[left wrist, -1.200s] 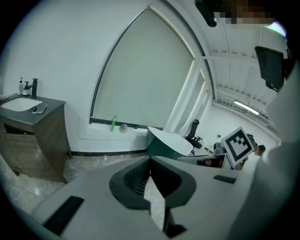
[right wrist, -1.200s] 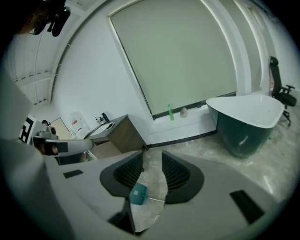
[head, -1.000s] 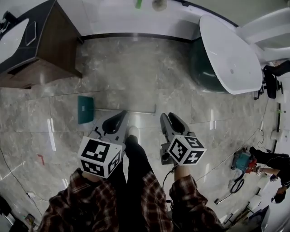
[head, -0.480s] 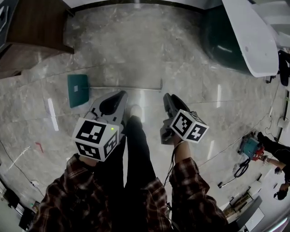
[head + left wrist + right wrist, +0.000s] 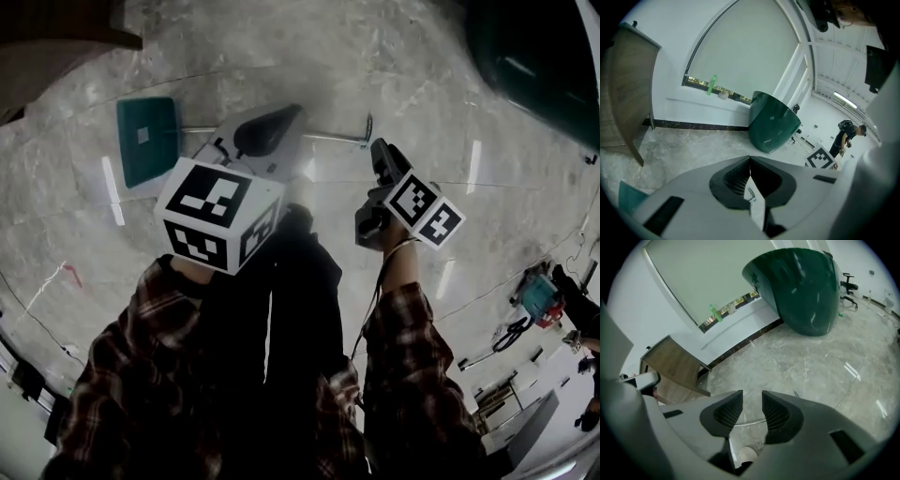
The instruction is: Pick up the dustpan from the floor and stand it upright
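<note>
On the grey marble floor (image 5: 422, 84) the dustpan (image 5: 145, 141) lies flat: a teal pan with a thin metal handle (image 5: 328, 137). Open floor surrounds it. Left tongs (image 5: 750, 160) are pressed together. Right tongs (image 5: 752, 404) stand spread and empty, near the handle's end.
</note>
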Motion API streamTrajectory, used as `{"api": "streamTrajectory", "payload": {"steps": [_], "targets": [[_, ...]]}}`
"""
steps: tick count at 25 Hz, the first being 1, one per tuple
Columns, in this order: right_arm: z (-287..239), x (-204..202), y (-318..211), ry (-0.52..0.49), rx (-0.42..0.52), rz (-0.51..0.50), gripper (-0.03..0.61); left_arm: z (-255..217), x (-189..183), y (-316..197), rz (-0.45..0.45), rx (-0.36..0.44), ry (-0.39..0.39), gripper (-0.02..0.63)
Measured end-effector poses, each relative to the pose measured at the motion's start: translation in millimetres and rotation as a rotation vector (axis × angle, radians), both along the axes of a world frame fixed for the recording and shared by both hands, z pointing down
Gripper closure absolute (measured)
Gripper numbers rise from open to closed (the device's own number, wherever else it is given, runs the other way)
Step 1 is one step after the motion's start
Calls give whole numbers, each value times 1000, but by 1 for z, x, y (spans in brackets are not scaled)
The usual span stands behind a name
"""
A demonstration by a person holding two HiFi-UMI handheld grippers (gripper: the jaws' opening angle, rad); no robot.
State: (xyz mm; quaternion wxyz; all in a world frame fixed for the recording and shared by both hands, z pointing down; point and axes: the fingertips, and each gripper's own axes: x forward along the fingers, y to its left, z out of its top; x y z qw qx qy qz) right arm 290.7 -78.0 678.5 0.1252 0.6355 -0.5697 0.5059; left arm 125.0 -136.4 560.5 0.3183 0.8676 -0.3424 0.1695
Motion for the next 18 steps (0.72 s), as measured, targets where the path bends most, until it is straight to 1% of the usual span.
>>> {"api": "streamTrajectory", "payload": {"steps": [5,10,13,18], "targets": [[85,7,-9,-2,-15,39,462,65,0,-25,11,44,-4,601],[157,14,-12,4,-55,65,462,119,-4,-41,20,56,-9,601],[198,20,-16,1,-85,81,462,140,-1,-54,40,74,-3,601],[258,28,-5,-1,-158,132,462,161,5,-68,66,102,15,601]]}}
